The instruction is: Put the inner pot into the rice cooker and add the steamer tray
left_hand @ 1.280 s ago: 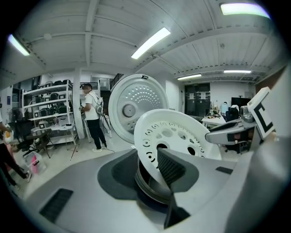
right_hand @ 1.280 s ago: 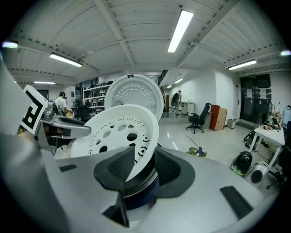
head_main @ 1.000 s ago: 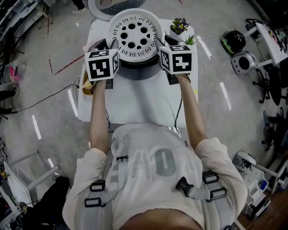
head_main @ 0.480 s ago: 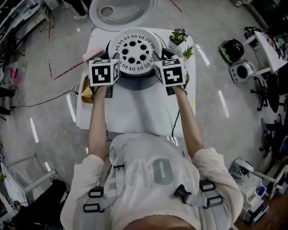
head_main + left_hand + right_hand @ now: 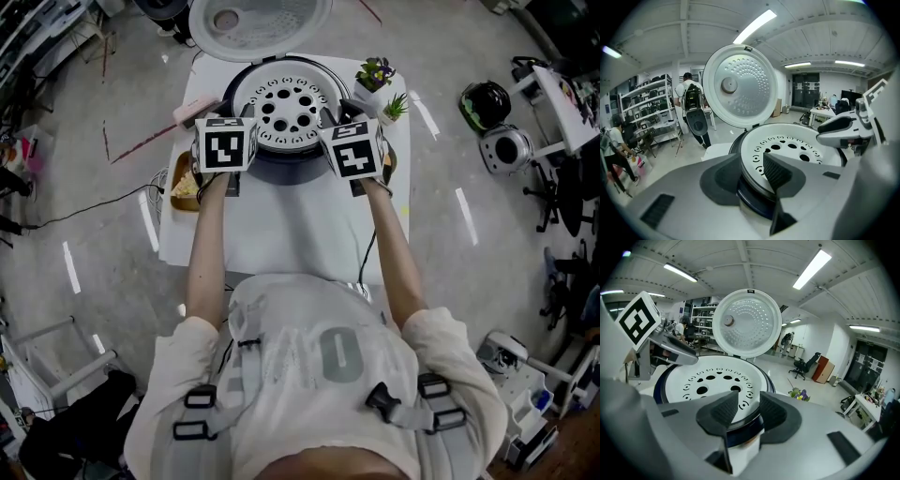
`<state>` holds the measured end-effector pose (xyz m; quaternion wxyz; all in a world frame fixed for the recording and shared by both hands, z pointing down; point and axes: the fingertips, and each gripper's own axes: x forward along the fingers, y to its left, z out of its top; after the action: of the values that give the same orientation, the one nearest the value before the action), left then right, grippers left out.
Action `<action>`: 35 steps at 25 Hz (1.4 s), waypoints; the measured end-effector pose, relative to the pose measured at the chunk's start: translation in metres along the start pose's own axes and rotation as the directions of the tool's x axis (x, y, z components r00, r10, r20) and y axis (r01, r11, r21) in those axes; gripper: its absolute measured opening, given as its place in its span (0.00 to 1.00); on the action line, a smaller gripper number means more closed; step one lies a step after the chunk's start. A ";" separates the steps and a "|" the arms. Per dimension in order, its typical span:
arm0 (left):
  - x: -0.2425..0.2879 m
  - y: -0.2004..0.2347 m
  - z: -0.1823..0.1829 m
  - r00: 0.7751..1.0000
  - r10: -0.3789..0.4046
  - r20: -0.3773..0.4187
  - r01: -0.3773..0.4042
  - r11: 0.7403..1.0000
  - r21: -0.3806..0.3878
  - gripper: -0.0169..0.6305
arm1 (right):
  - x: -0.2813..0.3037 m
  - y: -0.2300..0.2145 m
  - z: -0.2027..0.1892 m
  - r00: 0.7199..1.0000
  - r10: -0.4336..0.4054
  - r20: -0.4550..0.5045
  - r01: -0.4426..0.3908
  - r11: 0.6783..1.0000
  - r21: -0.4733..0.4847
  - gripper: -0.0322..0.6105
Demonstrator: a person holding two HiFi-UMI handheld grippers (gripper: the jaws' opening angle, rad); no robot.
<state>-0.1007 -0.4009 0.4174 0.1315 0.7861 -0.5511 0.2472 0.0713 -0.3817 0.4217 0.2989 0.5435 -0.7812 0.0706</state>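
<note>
**Step in hand:** seating the tray (image 5: 286, 103) in the cooker (image 5: 281, 161).

**Handling note:** The tray looks seated or nearly so. Keep both sides level and check that the rim rests evenly all round before letting go. Release both sides together and draw the grippers outward rather than up, so the tray neither tips nor lifts. Mind the plants when the right side backs away.

**Contents, left to right:**
- **Bowl** (image 5: 184, 187): holds food, at the left edge of the worktop (image 5: 291, 225).
- **Left gripper** (image 5: 751, 169): fingers (image 5: 777, 169) part-open, clamped across the tray's left rim, one pad inside and one outside.
- **Tray:** white and perforated, lying level in the cooker's mouth at the far centre.
- **Lid** (image 5: 258, 17): stands open behind the cooker.
- **Pot:** not visible. The tray covers the opening, so the pot is presumably beneath.
- **Right gripper** (image 5: 749, 409): fingers (image 5: 774, 411) about half-open and closing, astride the right rim and gripping it.
- **Plants** (image 5: 375, 73): two small ones at the far right, just beside the cooker.
</note>
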 end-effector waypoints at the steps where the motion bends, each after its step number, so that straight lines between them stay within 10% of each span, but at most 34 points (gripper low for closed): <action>1: 0.000 0.000 0.000 1.000 -0.003 0.000 0.003 1.000 -0.003 0.25 | 0.000 0.000 0.000 1.000 0.000 0.002 0.000 1.000 0.000 0.28; 9: -0.003 0.002 0.002 1.000 -0.003 0.012 0.003 1.000 -0.011 0.25 | -0.001 -0.001 0.004 1.000 0.004 0.005 -0.004 1.000 0.001 0.28; 16: -0.040 0.007 0.061 0.977 0.020 0.211 -0.015 1.000 -0.021 0.25 | -0.035 -0.013 0.053 0.989 -0.021 0.148 0.017 0.999 0.034 0.28; 24: -0.130 -0.010 0.126 0.858 -0.014 0.514 0.005 1.000 0.019 0.24 | -0.097 -0.002 0.101 0.926 -0.037 0.376 0.003 0.996 0.090 0.25; 30: -0.177 -0.033 0.103 0.765 0.013 0.644 -0.007 1.000 -0.012 0.12 | -0.136 0.005 0.090 0.867 -0.103 0.488 0.025 0.986 0.164 0.06; 35: -0.182 -0.044 0.062 0.762 0.066 0.644 -0.048 0.998 -0.045 0.06 | -0.154 0.017 0.069 0.843 -0.118 0.525 0.033 0.985 0.169 0.06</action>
<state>-0.0933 -0.2694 0.2708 -0.0636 0.8043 -0.5894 -0.0411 0.0643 -0.2805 0.2858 0.0303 0.5935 -0.8035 -0.0349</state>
